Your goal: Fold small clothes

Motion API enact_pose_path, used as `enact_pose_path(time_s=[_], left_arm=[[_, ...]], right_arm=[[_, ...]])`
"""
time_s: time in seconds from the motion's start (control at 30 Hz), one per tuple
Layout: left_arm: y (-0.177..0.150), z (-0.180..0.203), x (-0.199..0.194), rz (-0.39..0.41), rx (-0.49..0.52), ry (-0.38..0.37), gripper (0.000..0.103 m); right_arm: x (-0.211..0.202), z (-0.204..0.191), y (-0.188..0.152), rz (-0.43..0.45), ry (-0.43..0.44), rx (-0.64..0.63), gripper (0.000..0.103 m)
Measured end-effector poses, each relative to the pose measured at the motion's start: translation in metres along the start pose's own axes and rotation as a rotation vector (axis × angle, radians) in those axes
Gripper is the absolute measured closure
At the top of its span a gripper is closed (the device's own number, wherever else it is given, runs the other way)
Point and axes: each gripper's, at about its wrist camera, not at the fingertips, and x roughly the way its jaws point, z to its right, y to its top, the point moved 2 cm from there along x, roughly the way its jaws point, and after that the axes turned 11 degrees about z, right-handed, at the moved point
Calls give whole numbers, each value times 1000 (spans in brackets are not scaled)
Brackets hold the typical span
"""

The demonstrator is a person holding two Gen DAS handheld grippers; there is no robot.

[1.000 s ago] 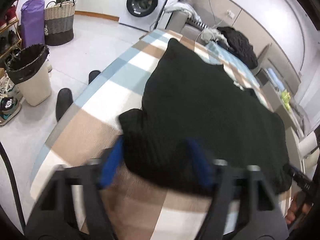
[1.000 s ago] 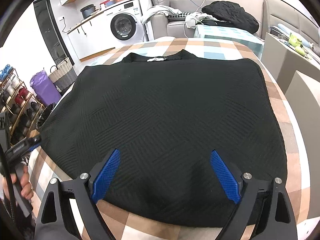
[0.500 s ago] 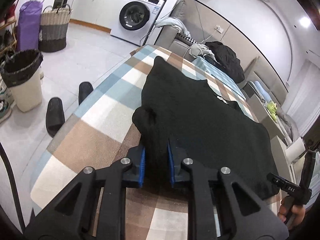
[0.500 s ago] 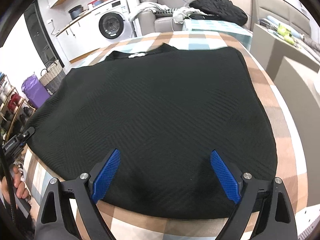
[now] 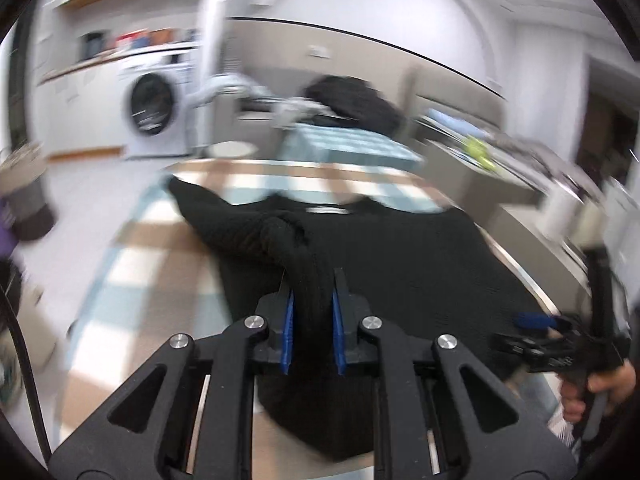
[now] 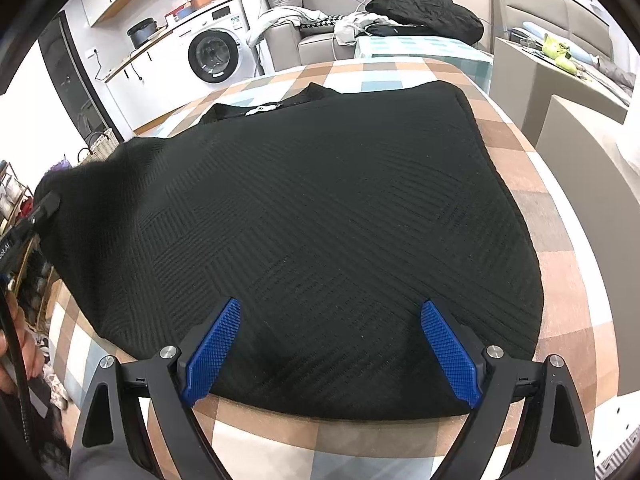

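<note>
The left tool is clenching a bunched fold of the black sweater; its blue pads have just been closing, and the knit is filling the narrow gap between them. From that pinch a thick roll of cloth is rising off the checked worktop and trailing back toward the sweater's collar. In the right wrist view the same lifted edge is showing at the sweater's left side, where the black fingers of the left tool are biting into it.

The right tool is hovering released over the near hem of the sweater, its blue pads spread wide apart with nothing pressed between them.

The sweater is lying flat across most of the worktop, collar at the far side, hem at the near edge. Its knit is dark black with ribbed bands running in slanted, crossing blocks, a kind of herringbone relief. A small white neck label is sitting just inside the collar; its writing is too small to read.

Beyond the sweater's collar a white washing machine is standing against the wall, with a blue strip on its panel that cannot be read. A black garment is heaped farther back, past the worktop.
</note>
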Motion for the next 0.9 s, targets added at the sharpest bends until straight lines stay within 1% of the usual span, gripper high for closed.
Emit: enact_pose_path(time_s=[0.07, 0.1, 0.17, 0.23, 0.3, 0.37, 0.4, 0.43, 0.5, 0.53, 0.6, 0.67, 0.77, 0.83, 0.9], left_arm=[[0, 34, 11, -24, 56, -88, 91], [-2, 47, 16, -38, 75, -117, 91], [-14, 72, 29, -105, 102, -180, 90], [-30, 92, 42, -177, 116, -206, 90], [-47, 102, 49, -244, 114, -239, 89], [-58, 108, 51, -274, 94, -275, 84], [-62, 111, 47, -277, 94, -283, 70], [-62, 112, 44, -275, 98, -290, 49], [-60, 112, 33, -248, 100, -309, 36], [-57, 110, 27, -230, 91, -318, 34], [-54, 102, 21, -217, 84, -305, 33], [-49, 87, 13, -199, 54, -271, 32], [-43, 55, 4, -184, -20, -211, 32], [-42, 31, 2, -169, -59, -146, 31], [-43, 11, 2, -170, -95, -105, 31]], right_arm=[[1, 2, 0, 0, -1, 9, 10], [2, 3, 0, -1, 1, 13, 10], [4, 4, 2, -2, 3, 19, 10], [2, 5, 4, 4, 6, 25, 10], [-1, 11, 8, 19, -13, 55, 10], [-7, 17, 12, 37, -7, 101, 10], [-8, 20, 14, 44, -3, 121, 10], [-9, 21, 15, 45, 3, 131, 10], [-9, 22, 17, 45, 16, 149, 10], [-7, 21, 19, 42, 26, 152, 10], [-2, 19, 22, 29, 10, 147, 10], [1, 17, 27, 27, 16, 160, 10], [1, 9, 35, 30, 95, 191, 10], [0, -1, 39, 35, 160, 198, 10], [3, -11, 41, 25, 233, 208, 10]])
